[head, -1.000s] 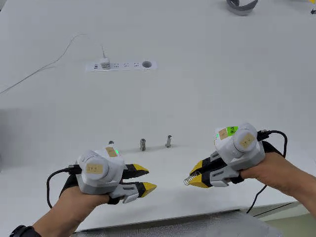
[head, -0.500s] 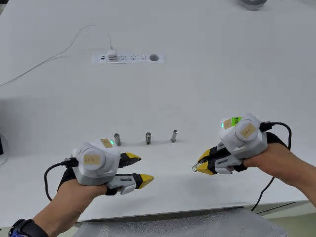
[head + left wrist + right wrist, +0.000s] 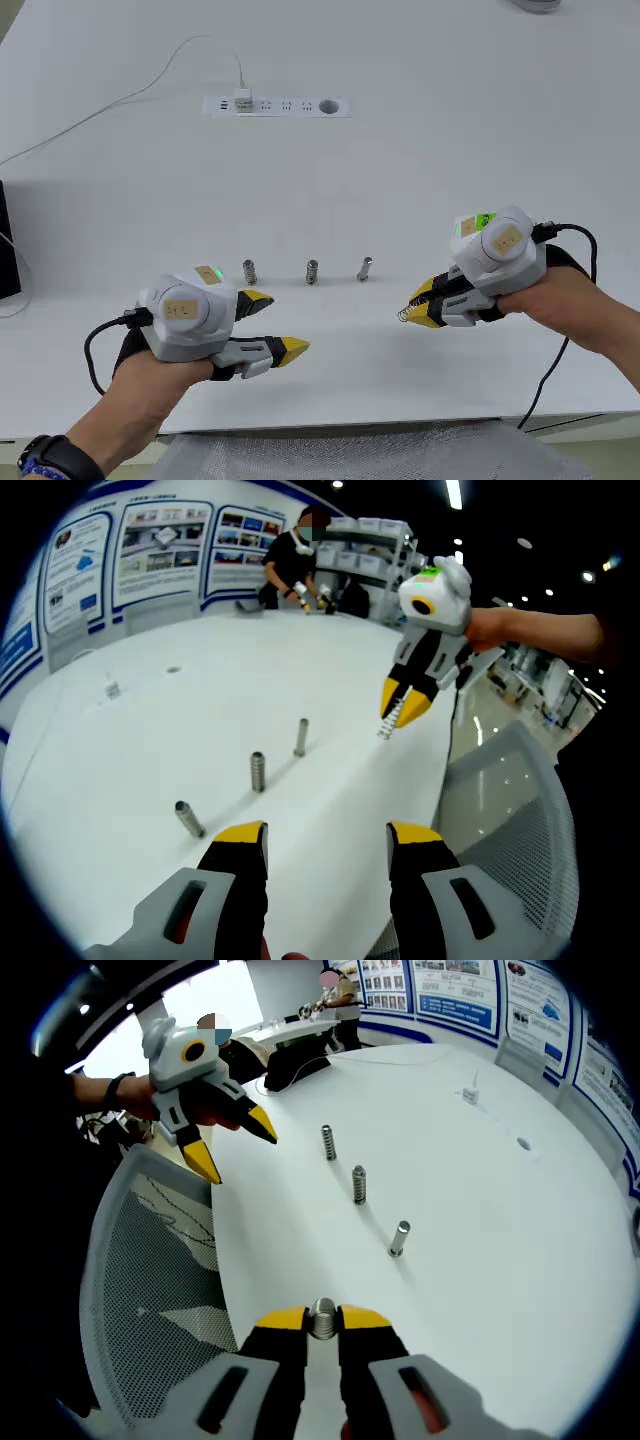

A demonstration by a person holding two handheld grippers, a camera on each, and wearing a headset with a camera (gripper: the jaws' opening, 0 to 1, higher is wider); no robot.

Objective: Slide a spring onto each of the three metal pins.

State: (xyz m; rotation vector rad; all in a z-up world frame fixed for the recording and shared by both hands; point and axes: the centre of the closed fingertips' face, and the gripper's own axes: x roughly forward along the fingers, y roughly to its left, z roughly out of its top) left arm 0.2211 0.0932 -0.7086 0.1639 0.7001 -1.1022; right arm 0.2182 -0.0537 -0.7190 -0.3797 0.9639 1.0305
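Observation:
Three metal pins stand in a row on the white table. The left pin (image 3: 249,271) and the middle pin (image 3: 312,271) each carry a spring; the right pin (image 3: 365,267) is bare. My right gripper (image 3: 418,308) is shut on a small spring (image 3: 404,316), a short way to the front right of the bare pin (image 3: 400,1238). In the right gripper view the spring (image 3: 322,1318) sticks out between the yellow tips. My left gripper (image 3: 283,322) hovers open and holds nothing, in front of the left pin (image 3: 188,818).
A white power strip (image 3: 277,106) with a plug and cable lies at the back of the table. A grey mesh chair (image 3: 380,455) sits below the table's front edge. A dark object (image 3: 8,245) stands at the far left. A person works at a distant table (image 3: 300,575).
The head camera has shifted. My right gripper has carried the spring closer to the bare right pin. My left gripper has edged nearer the left pin, still open.

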